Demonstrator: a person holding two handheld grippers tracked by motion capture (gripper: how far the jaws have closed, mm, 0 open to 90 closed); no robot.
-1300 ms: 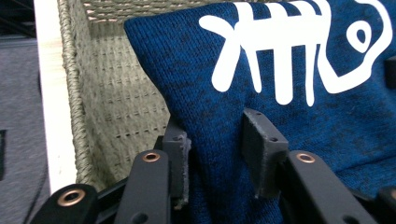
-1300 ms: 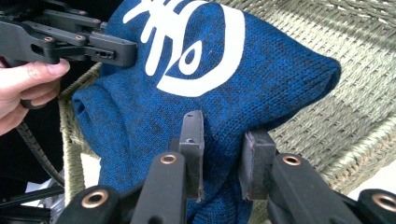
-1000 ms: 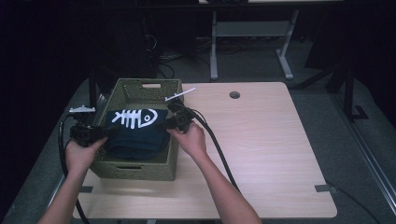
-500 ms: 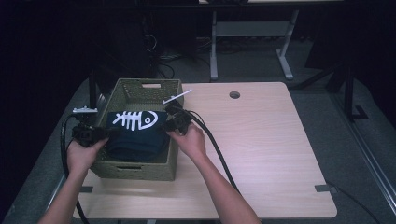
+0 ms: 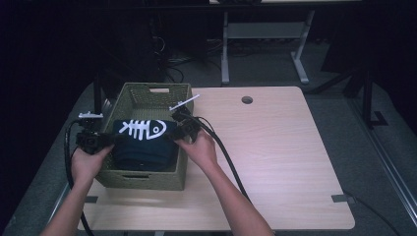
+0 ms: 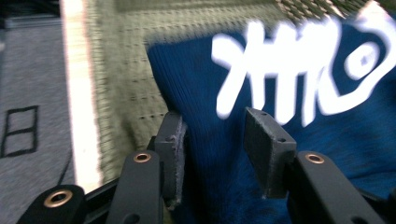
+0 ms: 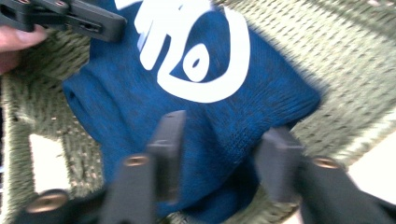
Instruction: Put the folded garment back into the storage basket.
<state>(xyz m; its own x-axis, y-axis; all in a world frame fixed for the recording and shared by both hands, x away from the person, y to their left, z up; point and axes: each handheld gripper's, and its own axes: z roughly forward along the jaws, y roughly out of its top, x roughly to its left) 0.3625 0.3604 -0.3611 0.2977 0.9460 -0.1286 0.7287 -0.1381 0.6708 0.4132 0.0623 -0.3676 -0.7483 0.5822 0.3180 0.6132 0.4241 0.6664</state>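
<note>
garment: folded blue sweater lies in green basket, left-centre of high view, long axis left-right | left gripper at its left end, right gripper at its right | jaws of both just opening, fabric between, pads parted | both hands equally near

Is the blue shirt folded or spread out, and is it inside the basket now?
Folded: the blue shirt is a compact bundle, fish-bone print up, inside the green basket. Whether it rests on the bottom, I cannot tell.
</note>
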